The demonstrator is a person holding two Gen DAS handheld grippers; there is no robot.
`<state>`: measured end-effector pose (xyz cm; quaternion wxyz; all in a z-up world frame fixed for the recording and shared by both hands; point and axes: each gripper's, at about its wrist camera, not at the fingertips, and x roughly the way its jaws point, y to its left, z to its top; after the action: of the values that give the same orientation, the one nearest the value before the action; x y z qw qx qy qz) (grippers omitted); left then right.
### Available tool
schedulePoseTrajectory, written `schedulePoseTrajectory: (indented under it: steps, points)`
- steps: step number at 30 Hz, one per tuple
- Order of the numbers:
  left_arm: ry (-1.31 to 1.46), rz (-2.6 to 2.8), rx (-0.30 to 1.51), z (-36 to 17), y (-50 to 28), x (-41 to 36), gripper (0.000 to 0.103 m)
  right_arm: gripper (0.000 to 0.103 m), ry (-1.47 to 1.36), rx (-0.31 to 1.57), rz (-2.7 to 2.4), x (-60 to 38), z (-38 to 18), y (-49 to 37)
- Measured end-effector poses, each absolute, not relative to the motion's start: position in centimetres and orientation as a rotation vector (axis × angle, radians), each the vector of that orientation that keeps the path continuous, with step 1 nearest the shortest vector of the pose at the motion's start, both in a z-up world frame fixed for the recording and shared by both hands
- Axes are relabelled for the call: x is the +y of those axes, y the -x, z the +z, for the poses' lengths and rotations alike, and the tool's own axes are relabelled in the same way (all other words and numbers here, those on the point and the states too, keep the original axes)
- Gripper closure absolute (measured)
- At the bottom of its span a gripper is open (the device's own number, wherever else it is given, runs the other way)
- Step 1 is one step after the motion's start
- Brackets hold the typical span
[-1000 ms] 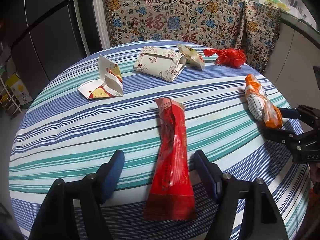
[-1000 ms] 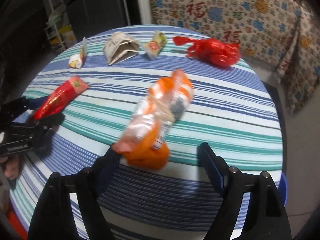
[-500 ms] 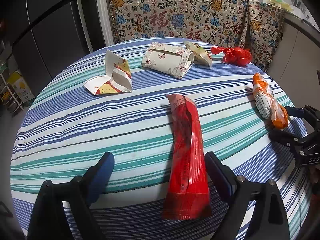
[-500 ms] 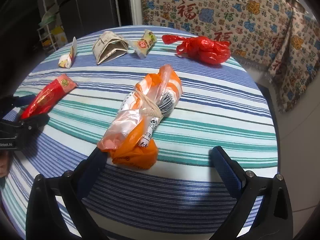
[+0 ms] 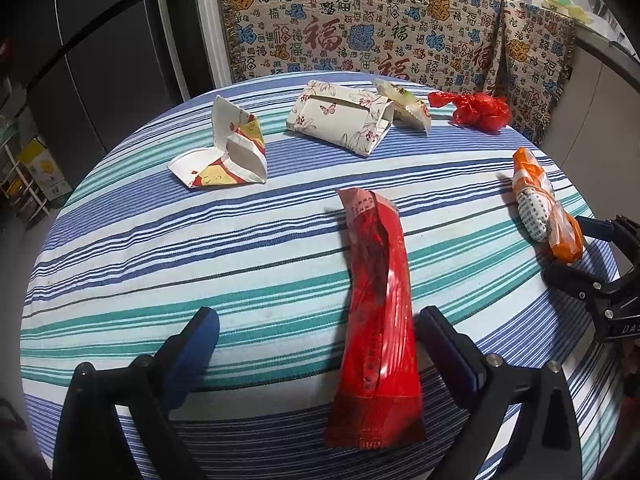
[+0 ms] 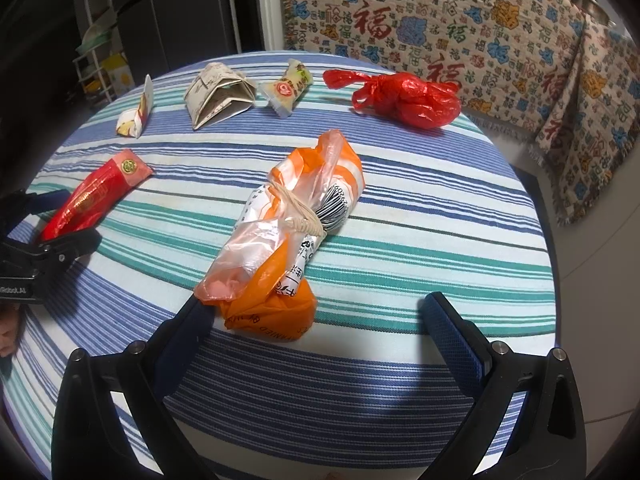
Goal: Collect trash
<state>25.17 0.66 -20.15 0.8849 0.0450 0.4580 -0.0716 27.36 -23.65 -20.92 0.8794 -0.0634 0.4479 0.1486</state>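
The left gripper (image 5: 316, 340) has its jaws spread apart, one on each side of the red wrapper (image 5: 376, 312), which lies flat on the striped table (image 5: 160, 248). The right gripper (image 6: 316, 320) is likewise spread wide around the near end of the orange bag (image 6: 296, 224); its left finger (image 6: 188, 332) touches the bag. Beyond the red wrapper lie a folded carton (image 5: 224, 148), a tissue pack (image 5: 340, 118), a snack packet (image 5: 408, 106) and a red bag (image 5: 476, 110).

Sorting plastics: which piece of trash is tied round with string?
The orange plastic bag bundle between the right gripper's fingers; string cinches its middle. The red plastic bag is only knotted.
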Motion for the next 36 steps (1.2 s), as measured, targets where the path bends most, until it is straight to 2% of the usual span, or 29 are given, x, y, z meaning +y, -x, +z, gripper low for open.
schedulePoseTrajectory:
  steps: [6,9,14,15,17,18,19,20,21,29,36]
  points:
    - [-0.099,-0.168,0.980,-20.0,-25.1,0.7,0.002,0.000,0.129,0.947,0.309,-23.6,-20.9,-27.4]
    - [-0.089,-0.218,0.970,-19.0,-24.4,1.0,0.004,0.013,0.038,0.996,0.315,-24.7,-19.6,-27.8]
    - [-0.029,-0.298,0.957,-17.9,-24.4,0.4,0.004,0.013,-0.048,0.959,0.383,-24.6,-17.1,-28.5]
    - [-0.037,-0.307,0.960,-18.0,-24.6,-0.1,0.008,0.013,-0.053,0.964,0.385,-24.3,-17.2,-28.9]
    - [-0.069,-0.297,0.966,-18.3,-25.0,-1.0,0.024,0.014,-0.054,0.976,0.374,-23.7,-17.5,-29.9]
    - [-0.073,-0.289,0.977,-18.6,-25.3,-1.2,0.038,0.017,-0.051,0.986,0.365,-23.3,-17.9,-30.4]
    - [-0.063,-0.291,0.990,-18.8,-25.4,-1.3,0.057,0.031,-0.043,1.003,0.354,-23.1,-18.3,-30.8]
    - [-0.059,-0.290,0.991,-18.9,-25.5,-1.3,0.061,0.055,-0.036,1.030,0.345,-23.0,-18.8,-31.3]
    - [-0.068,-0.280,0.979,-18.7,-25.5,-1.3,0.086,0.057,-0.043,1.045,0.344,-23.0,-19.1,-31.5]
    - [0.053,-0.313,0.933,-17.3,-24.2,0.7,0.089,0.057,-0.042,0.943,0.406,-23.7,-16.2,-28.3]
    - [0.063,-0.399,0.949,-16.3,-23.0,-3.6,0.090,0.057,-0.123,0.942,0.379,-27.8,-16.0,-26.1]
